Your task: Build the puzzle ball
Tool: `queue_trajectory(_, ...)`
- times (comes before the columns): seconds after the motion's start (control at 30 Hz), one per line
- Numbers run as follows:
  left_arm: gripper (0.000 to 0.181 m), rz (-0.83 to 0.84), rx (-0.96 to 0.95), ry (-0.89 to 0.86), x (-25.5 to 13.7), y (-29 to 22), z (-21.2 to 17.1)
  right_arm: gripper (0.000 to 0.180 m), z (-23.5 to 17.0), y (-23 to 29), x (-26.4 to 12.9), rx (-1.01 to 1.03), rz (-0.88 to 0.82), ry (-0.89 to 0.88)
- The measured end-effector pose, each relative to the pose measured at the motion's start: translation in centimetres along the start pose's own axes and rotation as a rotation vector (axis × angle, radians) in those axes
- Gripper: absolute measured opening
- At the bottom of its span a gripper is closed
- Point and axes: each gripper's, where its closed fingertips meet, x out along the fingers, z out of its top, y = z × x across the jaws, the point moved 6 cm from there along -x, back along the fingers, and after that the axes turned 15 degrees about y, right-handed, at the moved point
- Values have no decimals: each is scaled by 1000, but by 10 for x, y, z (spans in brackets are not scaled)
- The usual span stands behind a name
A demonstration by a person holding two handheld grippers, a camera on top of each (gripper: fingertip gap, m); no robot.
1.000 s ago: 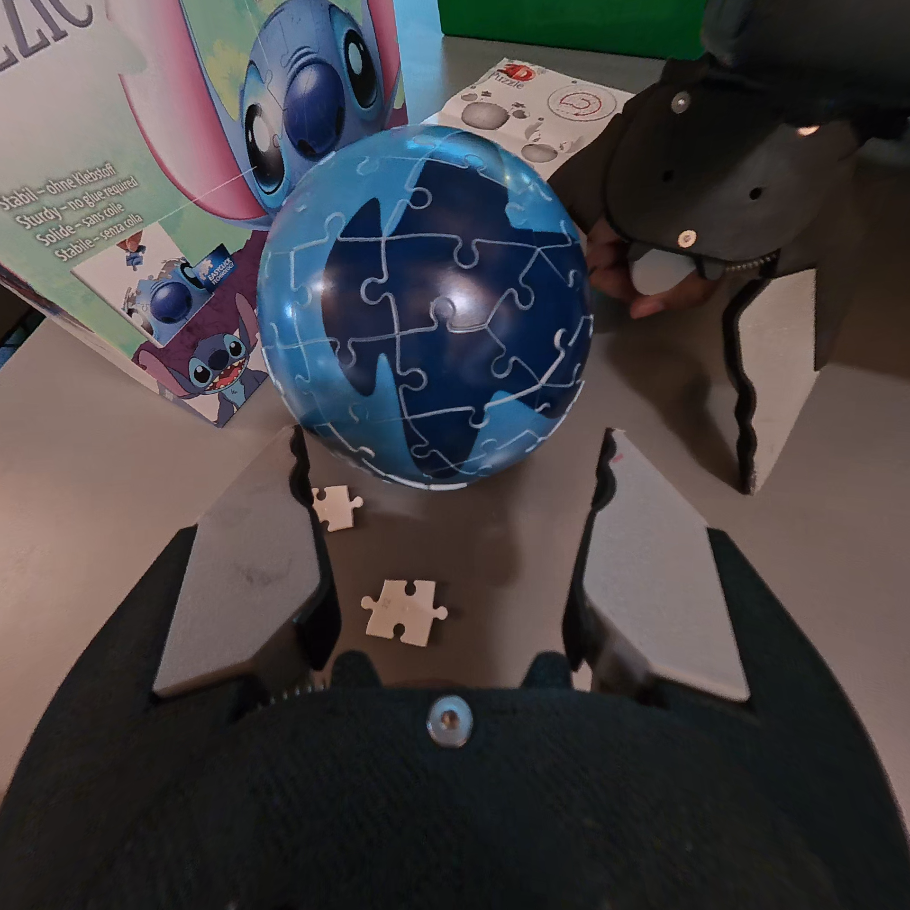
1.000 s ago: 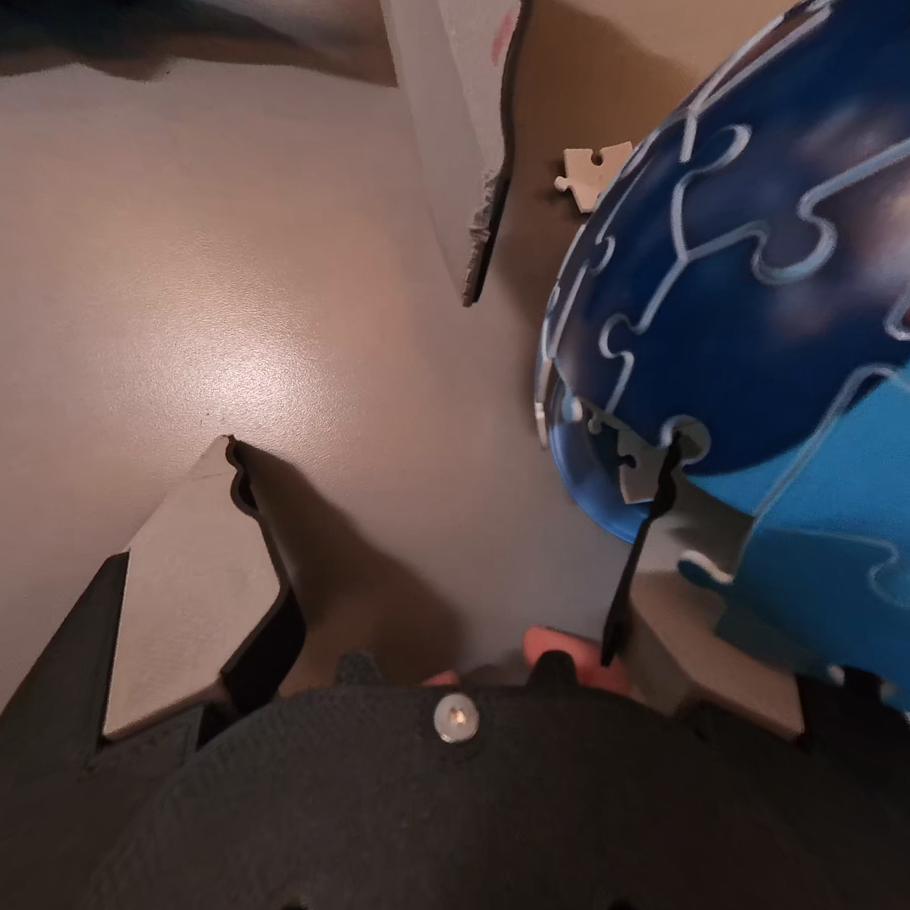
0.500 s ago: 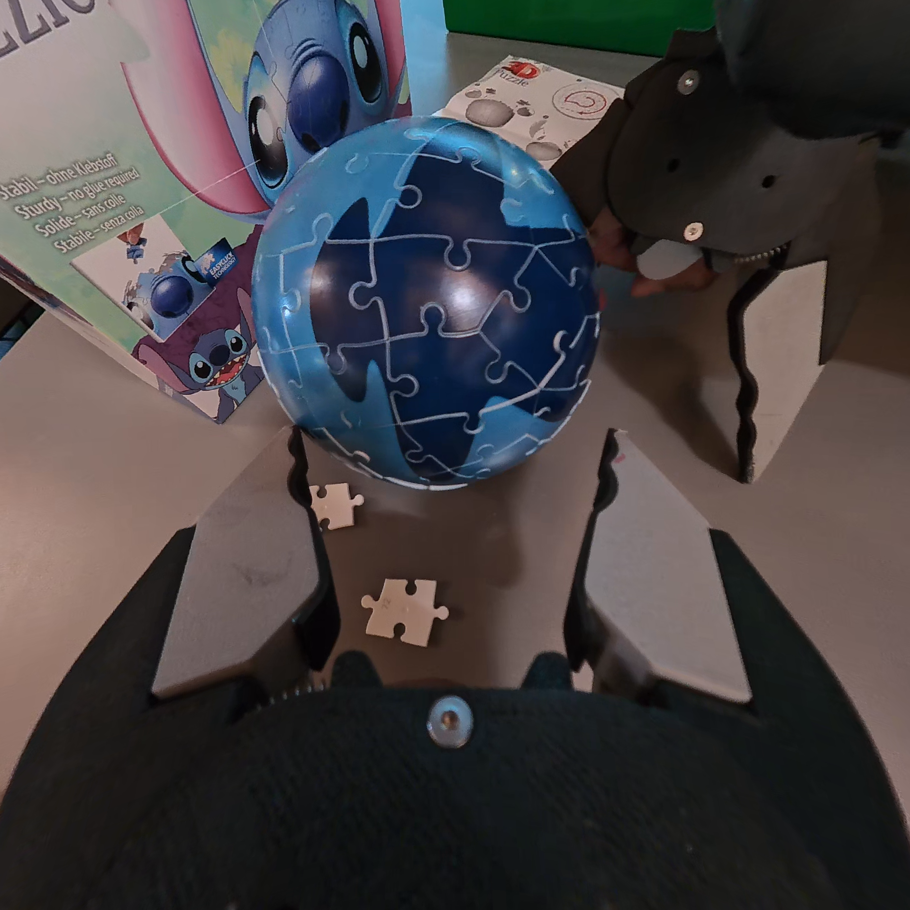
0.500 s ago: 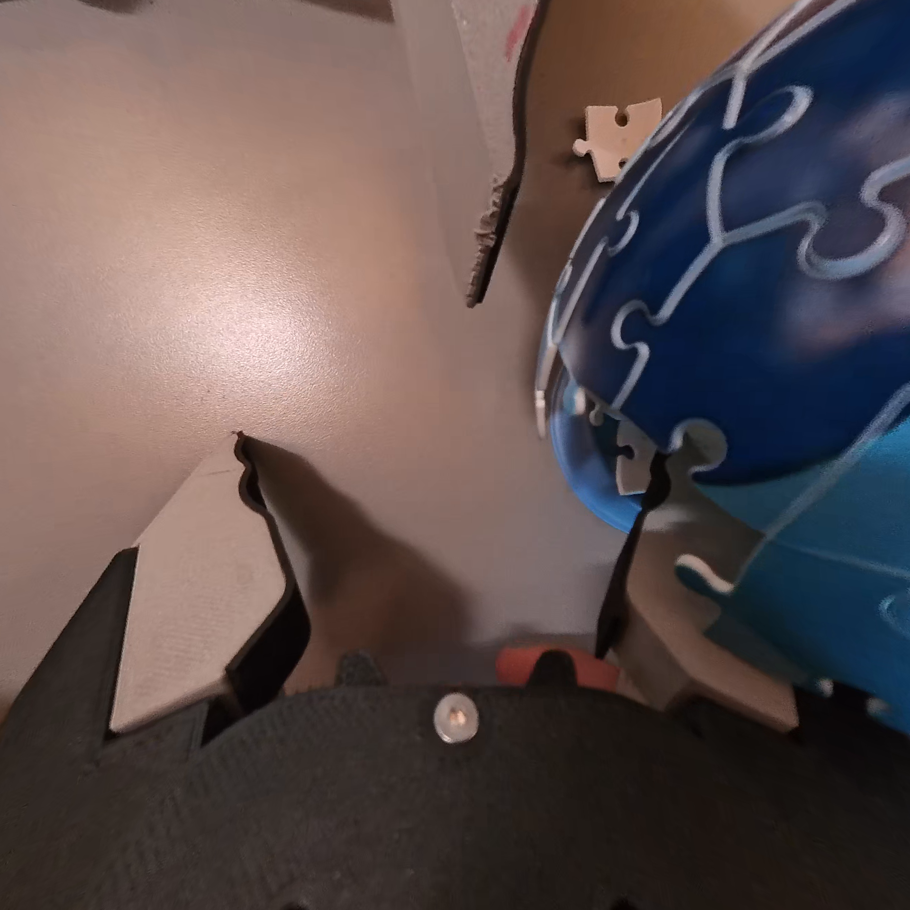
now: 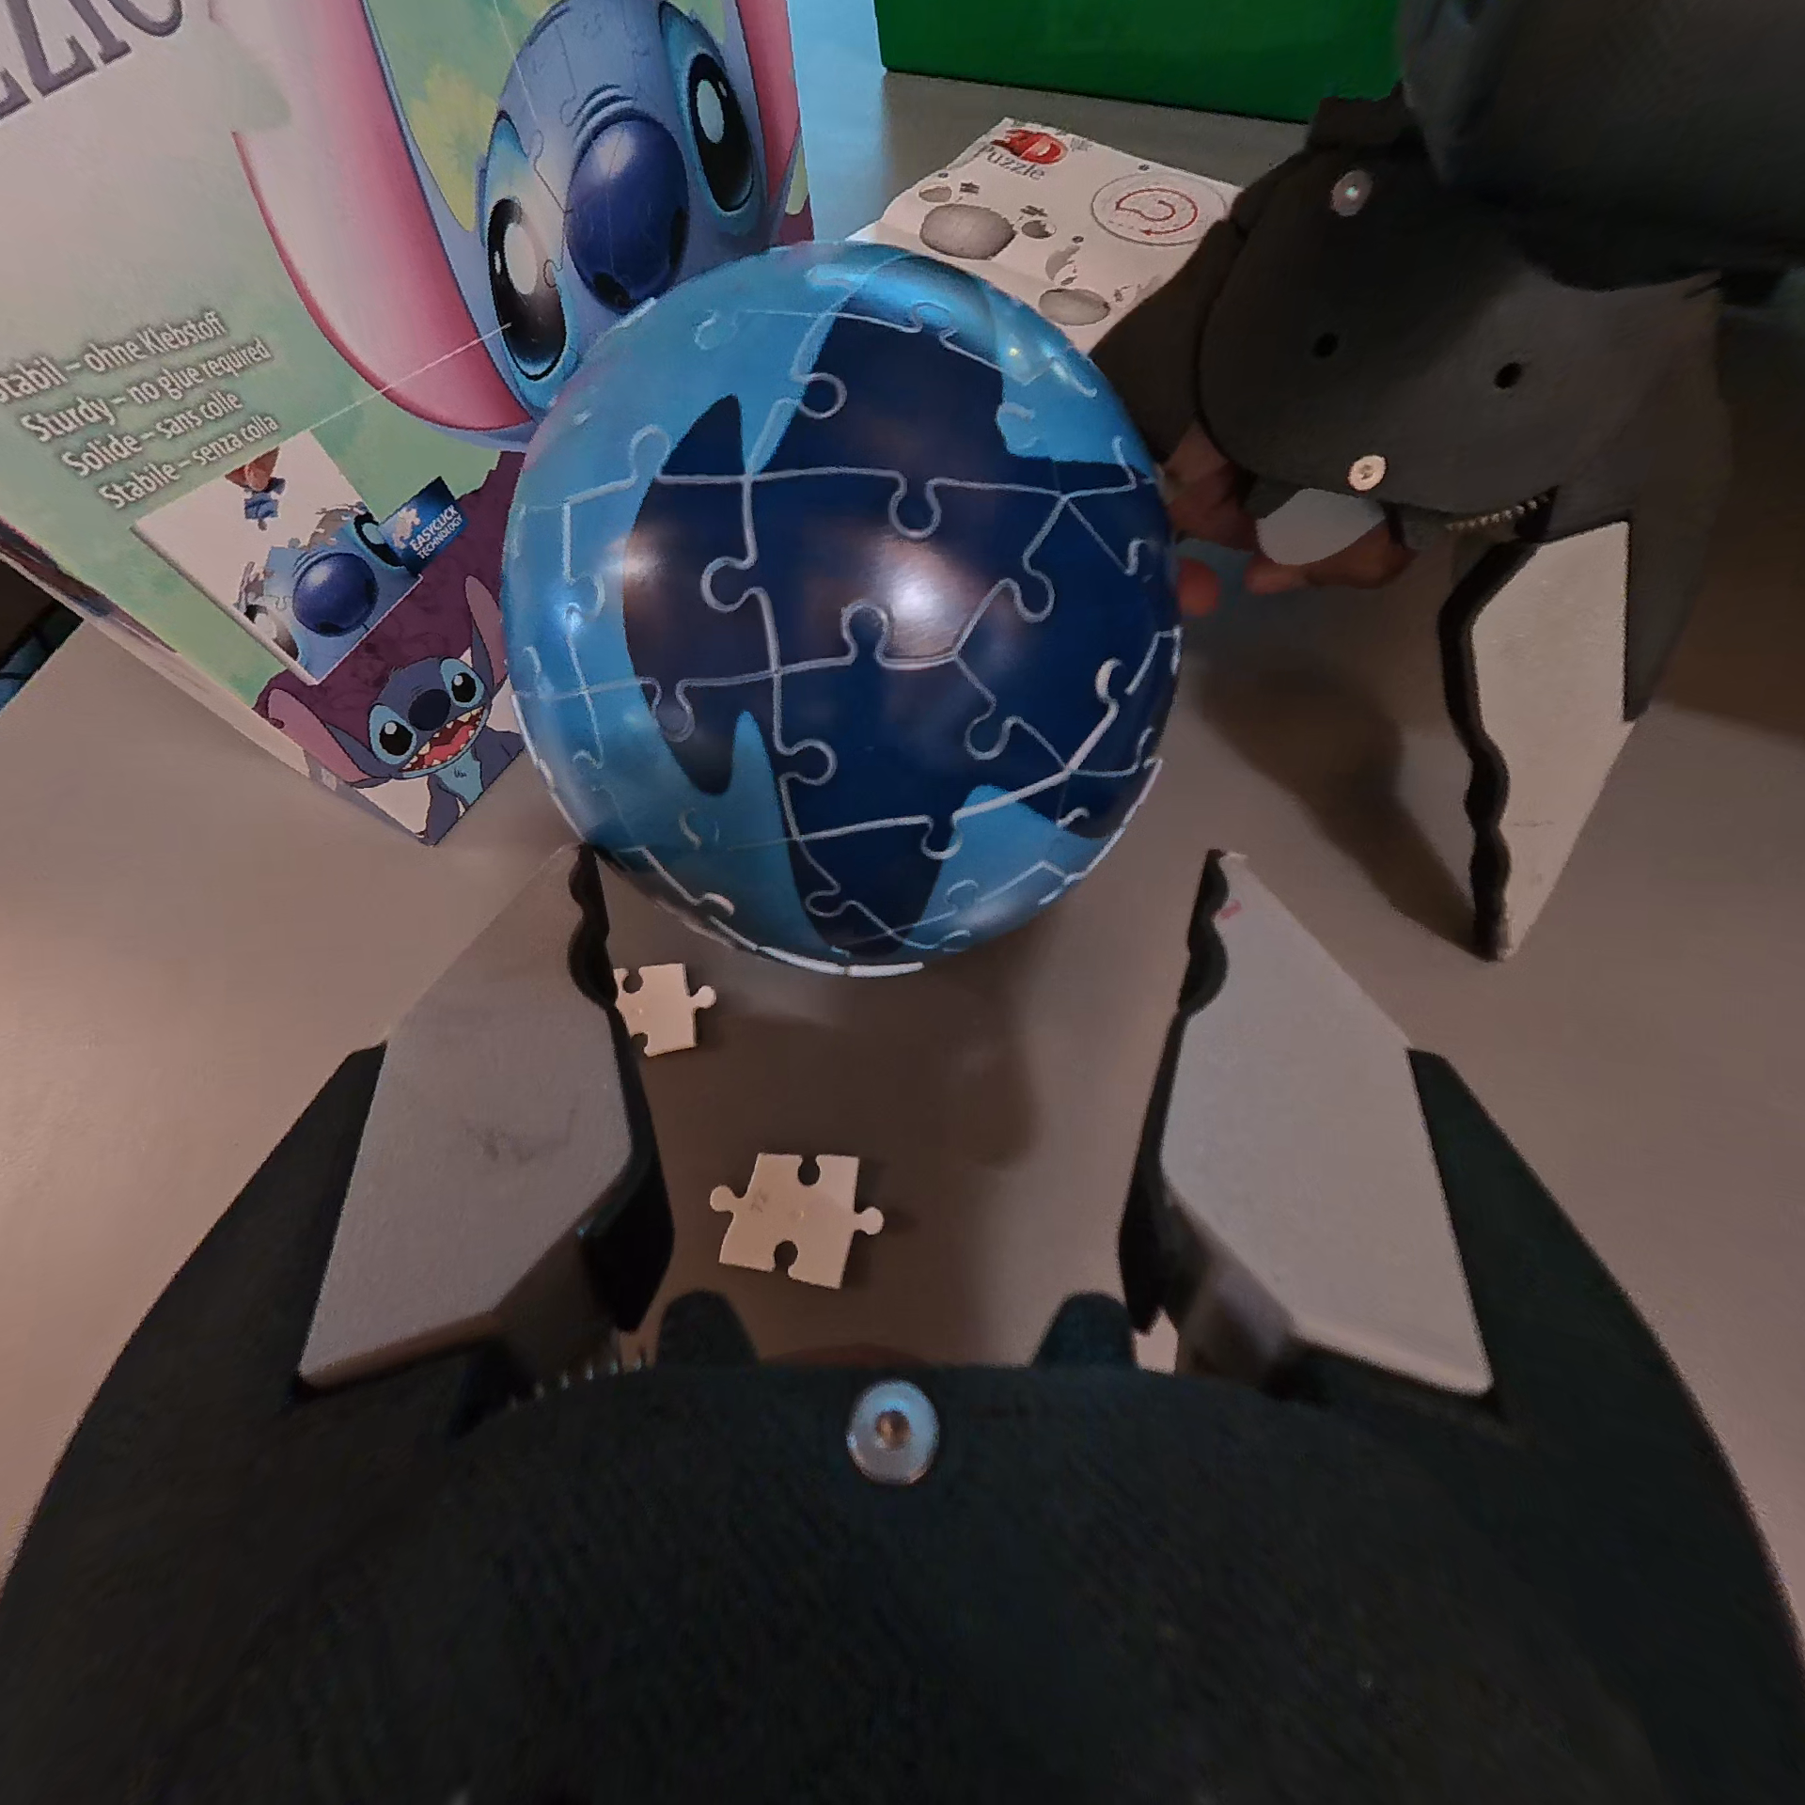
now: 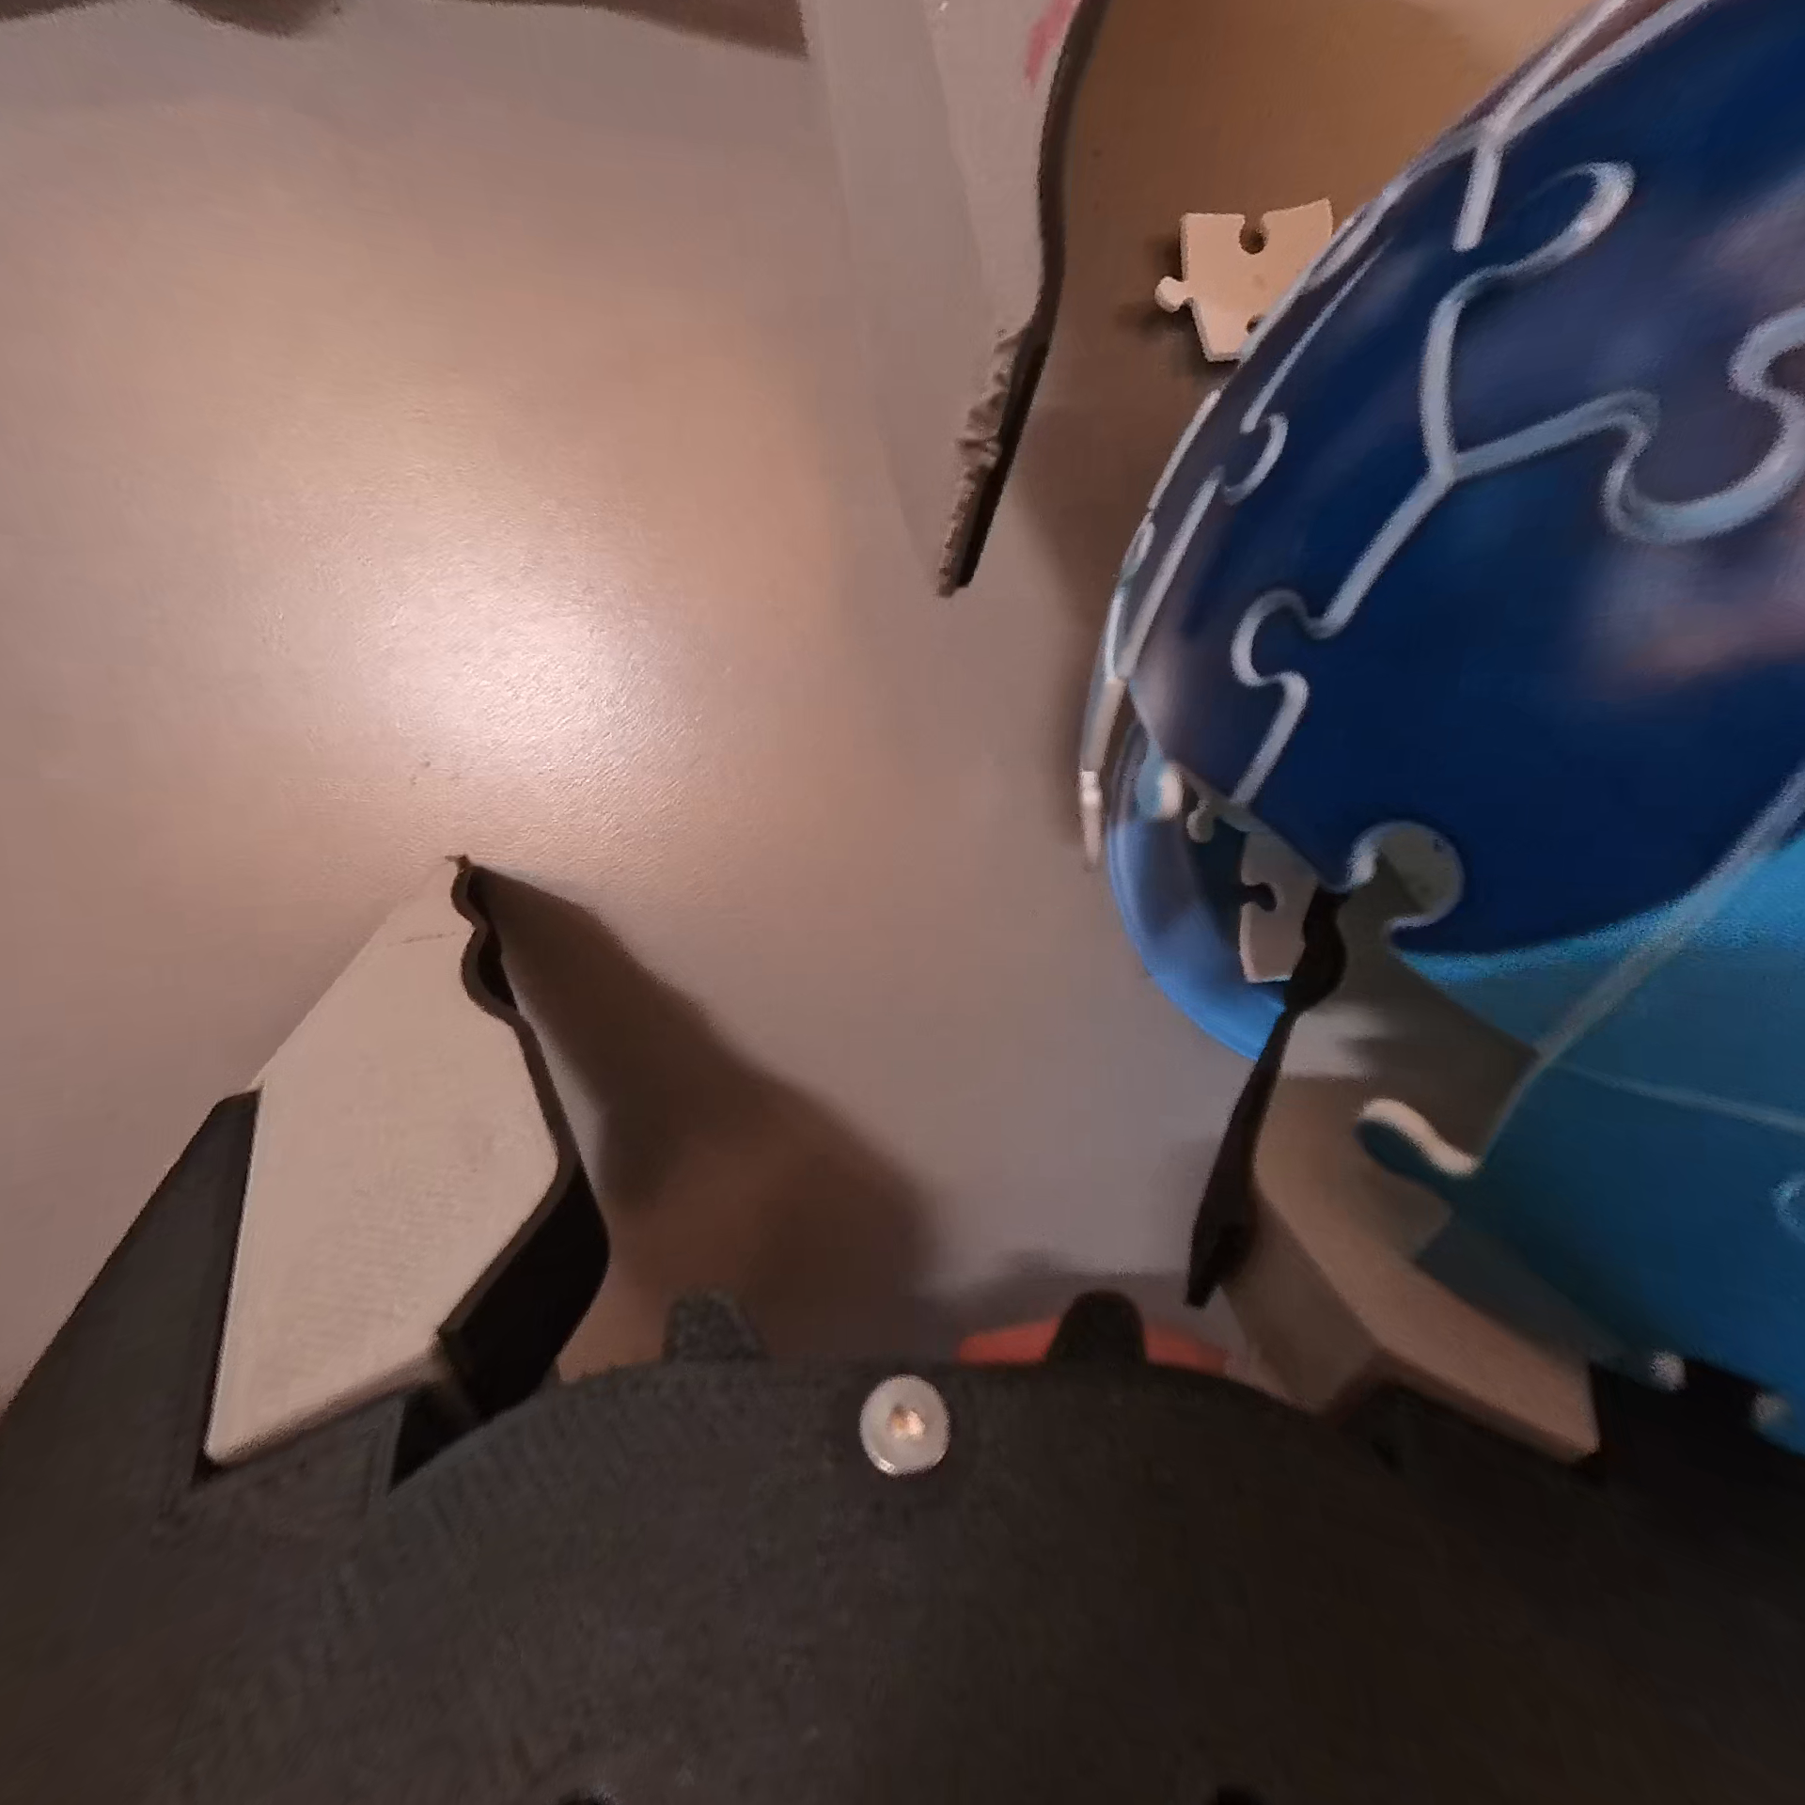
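Note:
The puzzle ball (image 5: 840, 606), dark and light blue, sits on the grey table between both grippers. My left gripper (image 5: 899, 869) is open and empty, its fingertips just short of the ball's underside. Two loose pale pieces lie between its fingers, one near the left tip (image 5: 664, 1006) and one farther back (image 5: 796, 1231). My right gripper (image 6: 889, 889) is open, and its right finger touches the ball (image 6: 1563, 586) at a gap in the shell. In the left wrist view a hand (image 5: 1231, 547) under that gripper touches the ball's right side.
The puzzle's box (image 5: 244, 391) stands right behind the ball at the left. A printed instruction sheet (image 5: 1065, 195) lies behind the ball, and a green object (image 5: 1123, 49) stands at the back. The left gripper's finger (image 6: 977, 293) and a loose piece (image 6: 1240, 273) show in the right wrist view.
The ball has turned a little and shifted slightly left. The right gripper and the hand have stayed on its right side. The left gripper and loose pieces have not moved.

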Motion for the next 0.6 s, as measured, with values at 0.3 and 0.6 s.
queue_trajectory(0.3, 117, 7, -3, 4, 0, 0, 0, 157, -1, 1, 0, -24, 8, 19)
queue_trajectory(0.6, 117, 4, -6, -2, 1, 0, 0, 158, -2, 1, 0, -40, 15, 35)
